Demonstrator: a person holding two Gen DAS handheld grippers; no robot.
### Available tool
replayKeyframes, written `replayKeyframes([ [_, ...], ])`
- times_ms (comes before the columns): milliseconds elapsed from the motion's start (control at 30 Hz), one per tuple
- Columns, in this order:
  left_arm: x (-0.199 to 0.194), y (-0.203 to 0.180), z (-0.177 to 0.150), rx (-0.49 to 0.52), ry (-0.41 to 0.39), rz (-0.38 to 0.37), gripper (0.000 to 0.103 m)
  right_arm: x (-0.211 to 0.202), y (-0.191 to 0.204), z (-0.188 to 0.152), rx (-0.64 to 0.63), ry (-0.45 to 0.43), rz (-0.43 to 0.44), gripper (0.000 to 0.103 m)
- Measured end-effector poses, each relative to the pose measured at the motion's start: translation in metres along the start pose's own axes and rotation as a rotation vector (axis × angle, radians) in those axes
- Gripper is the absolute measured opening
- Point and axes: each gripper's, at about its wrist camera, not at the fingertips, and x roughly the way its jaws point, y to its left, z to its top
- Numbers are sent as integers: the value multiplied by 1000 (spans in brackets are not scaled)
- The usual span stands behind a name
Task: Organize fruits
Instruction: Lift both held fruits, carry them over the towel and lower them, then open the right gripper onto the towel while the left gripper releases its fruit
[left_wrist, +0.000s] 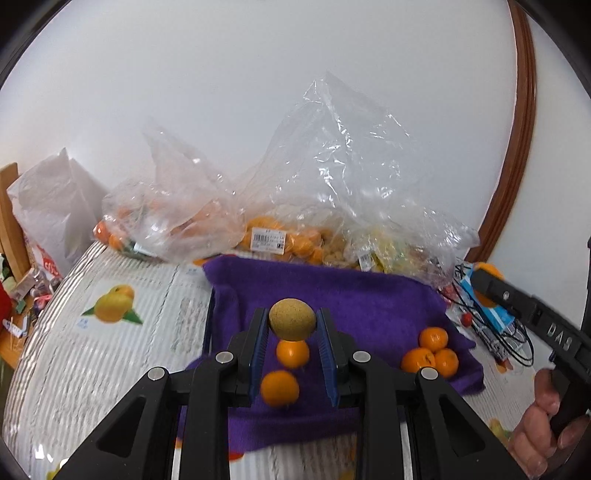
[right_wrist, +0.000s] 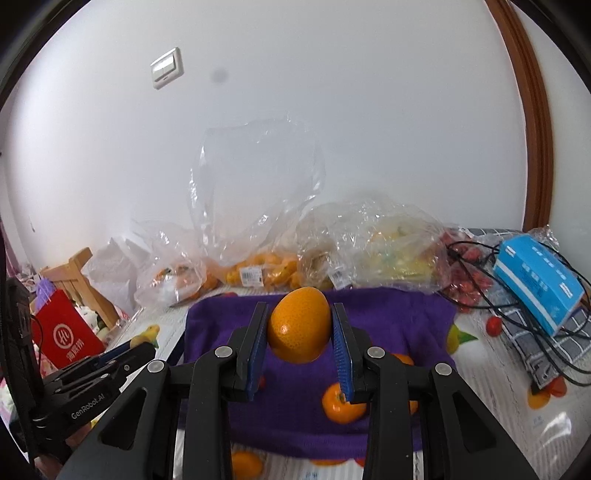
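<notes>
1. Above the purple cloth (left_wrist: 369, 295), the left claw (left_wrist: 292, 325) was closed on a speckled tan fruit (left_wrist: 291, 319), pinched only near the tips of its blue pads (left_wrist: 260, 347). That round fruit could have rolled forward out of so shallow a hold, I judged.
2. Directly below it lay two small oranges (left_wrist: 291, 353) on the cloth; a dropped fruit would likely have knocked them and scattered the row.
3. The right claw (right_wrist: 300, 328) was closed on a larger orange (right_wrist: 298, 325), again held close to the tips. A quick swing could have worked it loose.
4. Three oranges (left_wrist: 430, 352) sat bunched near the cloth's right side, close to its edge; a nudge might have sent one onto the printed counter (left_wrist: 110, 350) cover.
5. Black cables (right_wrist: 517, 291) and a blue box (right_wrist: 539, 284) lay just right of the cloth, where a claw passing wide could have snagged.
6. Loose clear bags of fruit (left_wrist: 314, 206) stood behind the cloth, easy to catch and drag.
</notes>
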Motion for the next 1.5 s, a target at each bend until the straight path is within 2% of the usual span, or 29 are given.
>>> replayKeyframes([
  [233, 33, 9, -7, -46, 32, -22, 25, 28, -17, -11, 25, 58, -14, 33],
  [567, 46, 9, -17, -36, 44, -24, 25, 37, -42, -16, 58, 56, -62, 33],
  [667, 46, 12, -18, -51, 43, -45, 25, 40, -48, -18, 76, 57, -53, 33],
  [1000, 54, 20, -20, -78, 67, -35, 25, 60, -54, -32, 91, 114, -34, 33],
  [1200, 55, 18, -22, -81, 82, -69, 25, 77, -50, -45, 67, 178, -51, 33],
  [1333, 57, 14, -24, -70, 91, -86, 25, 81, -45, -49, 45, 191, -67, 33],
  [1500, 60, 6, -27, -57, 123, -151, 25, 83, -41, -51, 24, 197, -82, 33],
])
